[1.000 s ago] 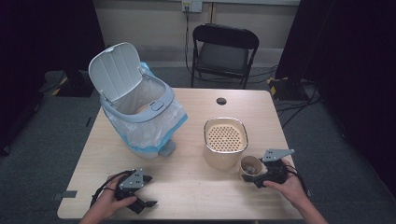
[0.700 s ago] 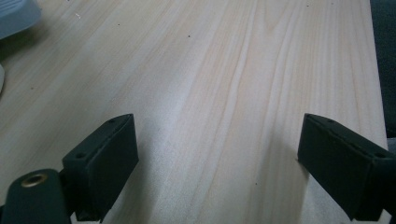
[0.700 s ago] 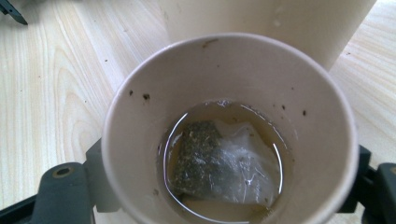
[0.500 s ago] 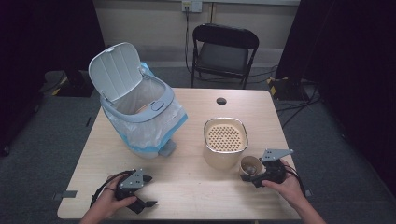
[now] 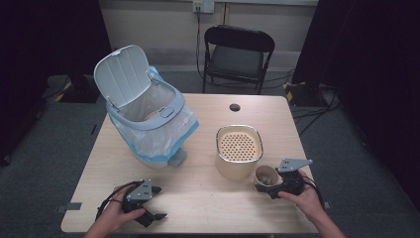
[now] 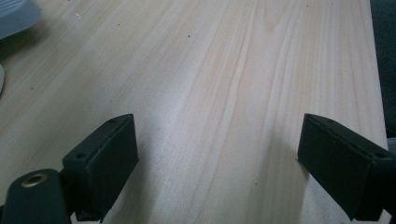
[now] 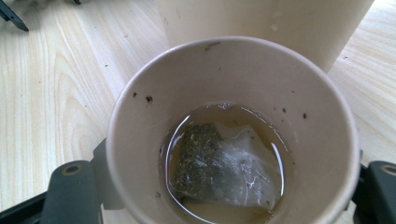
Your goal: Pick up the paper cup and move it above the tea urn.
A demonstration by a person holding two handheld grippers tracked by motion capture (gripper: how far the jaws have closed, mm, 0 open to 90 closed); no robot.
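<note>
The cup [image 7: 233, 135] stands on the table [image 5: 198, 198] touching the near right corner of the strainer pot [image 5: 239, 151]. It is a tan paper cup, round, its inner wall flecked with dark specks. At its bottom lies a wet tea bag [image 7: 219, 165] in a shallow pool of pale brown liquid.

The right gripper [image 5: 271, 187] has just been closing its jaws — the cup sits between them and they now press on its sides, one each side. The left gripper [image 5: 151, 210] rests well left of the pot at the table's near edge, jaws spread wide with bare wood between them.

The pot is cream, rounded-square, with a perforated insert set in its top. Left of the pot and well apart stands a grey bin [image 5: 148, 119], tilted, its ribbed lid [image 5: 120, 74] raised, lined with a clear blue-tinged bag [image 5: 158, 141].

The table is pale wood grain with a small dark round cap [image 5: 235, 107] beyond the pot. A black folding chair [image 5: 236, 57] stands behind the table — grey carpet floor, dark curtains at both sides.
</note>
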